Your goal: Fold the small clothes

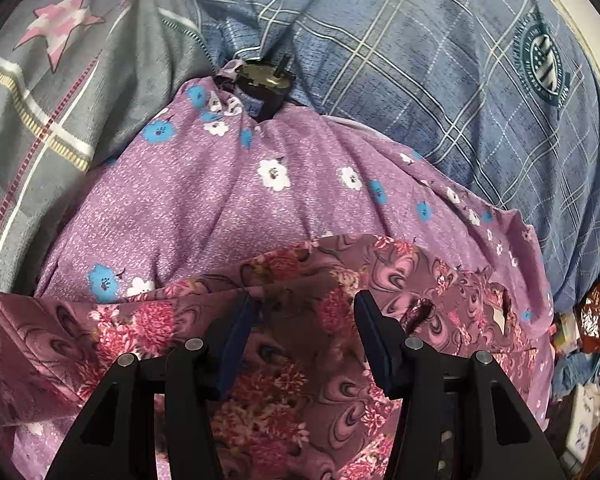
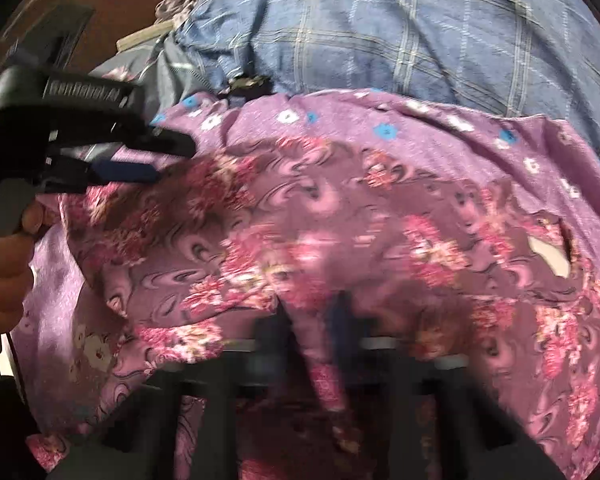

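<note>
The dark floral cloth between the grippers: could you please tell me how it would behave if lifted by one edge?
The dark floral cloth looks thin and floppy: it drapes in soft folds over the lilac cloth. It would probably sag and bunch. The hole near its edge might tear further if pulled.

Blue plaid bedding [image 1: 420,60] spread wide. Grey star-print bedding [image 1: 60,80] left of it. Dark round object [image 1: 266,80] at its lower-left edge.
</note>
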The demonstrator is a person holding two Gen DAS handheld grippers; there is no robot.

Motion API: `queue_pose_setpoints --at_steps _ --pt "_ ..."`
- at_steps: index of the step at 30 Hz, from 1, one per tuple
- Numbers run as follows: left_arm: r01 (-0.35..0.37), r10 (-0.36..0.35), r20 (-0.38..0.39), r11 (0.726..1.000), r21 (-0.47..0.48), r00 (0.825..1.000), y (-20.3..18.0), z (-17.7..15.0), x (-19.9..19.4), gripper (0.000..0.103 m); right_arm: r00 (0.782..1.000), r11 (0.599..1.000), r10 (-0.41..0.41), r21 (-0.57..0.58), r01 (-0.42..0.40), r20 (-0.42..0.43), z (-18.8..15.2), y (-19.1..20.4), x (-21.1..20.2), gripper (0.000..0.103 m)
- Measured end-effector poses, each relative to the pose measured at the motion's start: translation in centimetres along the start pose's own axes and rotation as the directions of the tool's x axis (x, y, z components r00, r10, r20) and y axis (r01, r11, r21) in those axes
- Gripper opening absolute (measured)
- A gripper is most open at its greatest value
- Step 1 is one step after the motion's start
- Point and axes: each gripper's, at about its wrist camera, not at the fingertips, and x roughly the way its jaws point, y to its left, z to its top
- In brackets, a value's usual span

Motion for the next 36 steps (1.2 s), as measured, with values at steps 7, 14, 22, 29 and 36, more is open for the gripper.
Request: queue_pose_setpoints --at_steps 7,14,22,29,36 --pt "-0.003 0.003 0.025 1.000 0.007 1.000 0.1 -0.2 -0.9 0.052 0.971 0.970 0.218 0.087 -0.227 0.096 -0.4 -0.6 -5.1 0.010" --pt "-0.011 0.012 0.028 1.000 -0.004 1.000 0.6 -0.3 -1.1 0.052 0.949 0.950 0.307 0.086 -0.300 -0.077 -3.3 2.0 -2.9 0.063" --pt "-0.022 0.019 0.030 0.997 0.071 0.999 -0.8 -1.1 -1.0 0.052 0.916 0.897 0.380 0.192 -0.399 0.126 -4.5 -2.9 -6.6 0.059" --pt "-0.060 0.076 -0.055 0.964 0.258 0.996 -5.2 -4.1 2.5 0.052 0.960 0.906 0.277 0.319 -0.278 0.051 -6.5 -7.3 -4.0 0.021" --pt "-0.121 0.105 0.114 0.982 0.142 0.988 -4.3 -6.9 -2.5 0.052 0.929 0.873 0.314 0.325 -0.363 0.195 -7.1 -9.6 -8.1 0.043"
